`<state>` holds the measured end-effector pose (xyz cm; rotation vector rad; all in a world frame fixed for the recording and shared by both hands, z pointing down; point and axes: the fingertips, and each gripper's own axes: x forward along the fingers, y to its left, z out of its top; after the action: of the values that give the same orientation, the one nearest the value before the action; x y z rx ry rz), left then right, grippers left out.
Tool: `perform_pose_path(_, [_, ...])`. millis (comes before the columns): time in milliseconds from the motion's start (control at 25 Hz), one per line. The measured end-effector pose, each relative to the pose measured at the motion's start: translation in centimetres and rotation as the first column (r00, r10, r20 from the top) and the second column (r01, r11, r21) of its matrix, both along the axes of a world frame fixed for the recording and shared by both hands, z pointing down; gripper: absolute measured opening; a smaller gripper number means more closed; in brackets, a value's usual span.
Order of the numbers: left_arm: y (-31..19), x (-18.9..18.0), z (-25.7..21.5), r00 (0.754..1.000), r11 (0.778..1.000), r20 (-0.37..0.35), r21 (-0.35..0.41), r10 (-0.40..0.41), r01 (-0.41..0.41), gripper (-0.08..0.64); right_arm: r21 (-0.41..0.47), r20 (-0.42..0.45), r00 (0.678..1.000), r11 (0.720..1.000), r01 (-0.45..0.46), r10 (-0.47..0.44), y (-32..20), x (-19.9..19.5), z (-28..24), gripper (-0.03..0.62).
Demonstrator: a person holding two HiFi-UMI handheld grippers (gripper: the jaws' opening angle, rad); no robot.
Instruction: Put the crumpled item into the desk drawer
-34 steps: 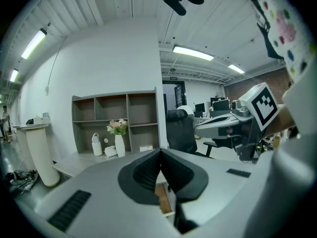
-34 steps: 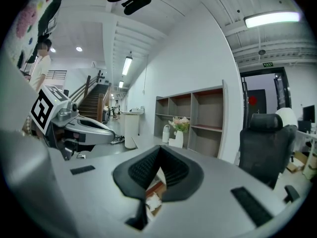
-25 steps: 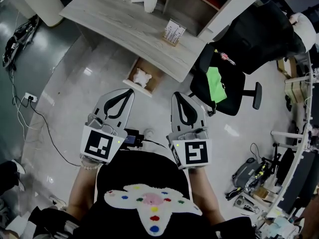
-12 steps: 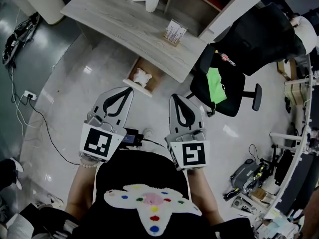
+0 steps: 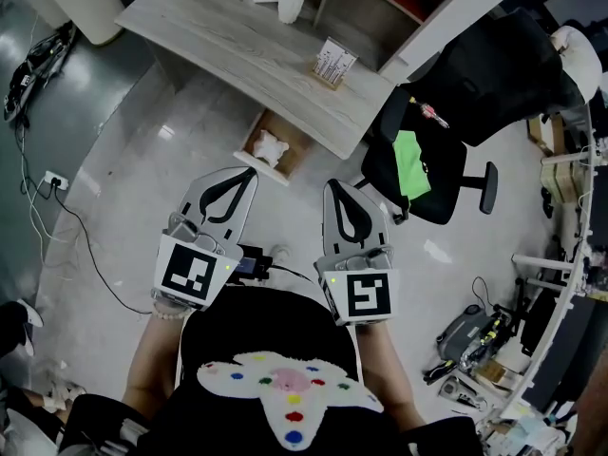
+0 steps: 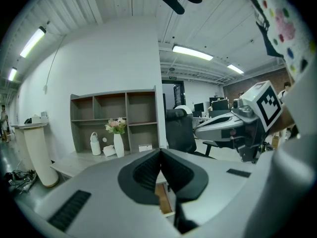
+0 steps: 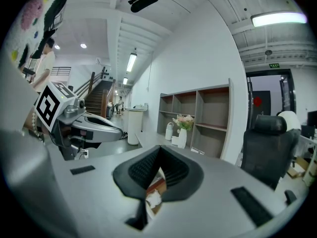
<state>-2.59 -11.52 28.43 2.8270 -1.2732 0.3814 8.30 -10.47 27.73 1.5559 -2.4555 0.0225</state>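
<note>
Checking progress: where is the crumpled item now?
Head view, upper middle: the crumpled item lies inside the open drawer under the desk, left of the black chair.

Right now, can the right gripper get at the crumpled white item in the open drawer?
Probably yes. The drawer stands open below the desk edge, the crumpled item lies exposed, and only floor separates it from the right gripper. Its jaws are shut and need opening first.

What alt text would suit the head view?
Seen from above, a person holds the left gripper and right gripper, both shut and empty, over the floor. Ahead, a white crumpled item lies in the open drawer under a pale wooden desk; a black office chair stands at right.
</note>
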Motion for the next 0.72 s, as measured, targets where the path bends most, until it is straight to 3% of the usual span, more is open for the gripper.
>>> perform_pose_path(240, [0.01,-0.21,0.25,1.000,1.000,0.025,0.014,0.003,-0.003,0.012,0.002,-0.002,1.000,1.000,0.004,-0.004,-0.03,-0.12,0.08,0.003])
perform_pose_path(360, [-0.07,-0.13,-0.08,1.000,1.000,-0.003,0.019,-0.006,0.006,0.012,-0.003,-0.001,1.000,1.000,-0.002,0.002,-0.06,-0.06,0.09,0.003])
perform_pose_path(720, [-0.16,-0.11,-0.21,1.000,1.000,0.001,0.019,-0.007,0.007,0.012,-0.004,0.002,1.000,1.000,-0.001,0.001,-0.20,-0.11,-0.08,0.003])
